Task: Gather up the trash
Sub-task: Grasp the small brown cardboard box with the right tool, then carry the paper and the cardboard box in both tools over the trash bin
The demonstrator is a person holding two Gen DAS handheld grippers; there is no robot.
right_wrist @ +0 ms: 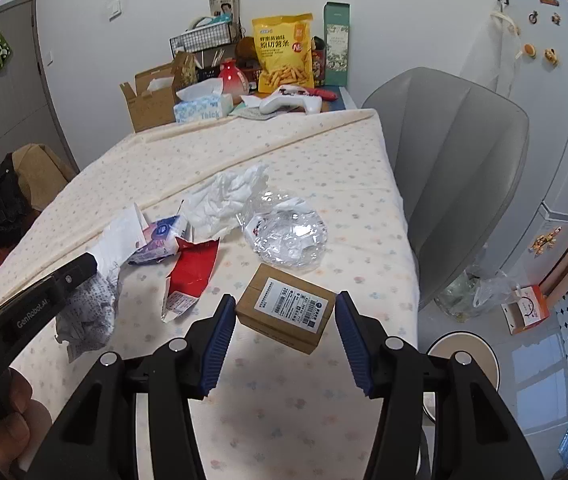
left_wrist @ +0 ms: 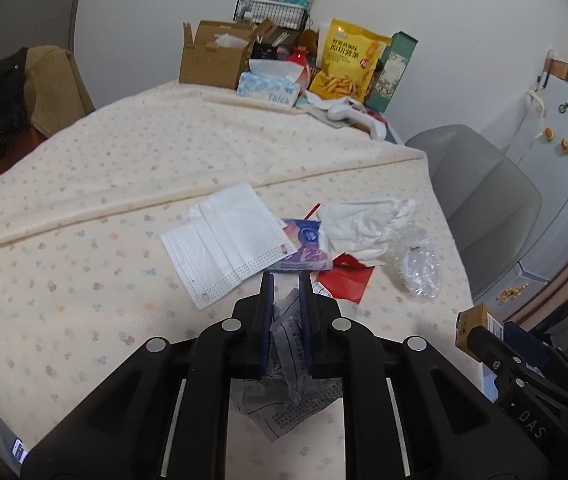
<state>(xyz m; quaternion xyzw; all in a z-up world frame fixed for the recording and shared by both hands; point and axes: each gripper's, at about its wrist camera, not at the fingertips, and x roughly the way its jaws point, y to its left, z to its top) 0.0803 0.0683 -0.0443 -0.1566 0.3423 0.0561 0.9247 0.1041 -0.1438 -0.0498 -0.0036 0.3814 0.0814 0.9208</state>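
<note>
Crumpled printed paper (left_wrist: 288, 364) sits clenched between the blue pads of the left tool (left_wrist: 286, 284), lifted off the surface (left_wrist: 84, 184). Small cardboard box (right_wrist: 286, 312) with a white label is gripped by the right tool (right_wrist: 284, 320), pads pressed to its two sides, box clear of the cloth.

Remaining trash clusters at 12 o'clock of the left tool: face mask (left_wrist: 224, 240), blue tissue packet (left_wrist: 304, 248), red wrapper (left_wrist: 344, 280), white crumpled tissue (left_wrist: 364, 224), crushed clear plastic bottle (left_wrist: 416, 264) at 1 o'clock.

Surface's right edge runs close beside the bottle; grey chair (left_wrist: 484, 188) stands just past it. Wide bare cloth lies from 9 to 11 o'clock. Far edge is crowded: open carton (left_wrist: 212, 56), tissue box (left_wrist: 268, 88), yellow snack bag (left_wrist: 344, 64).
</note>
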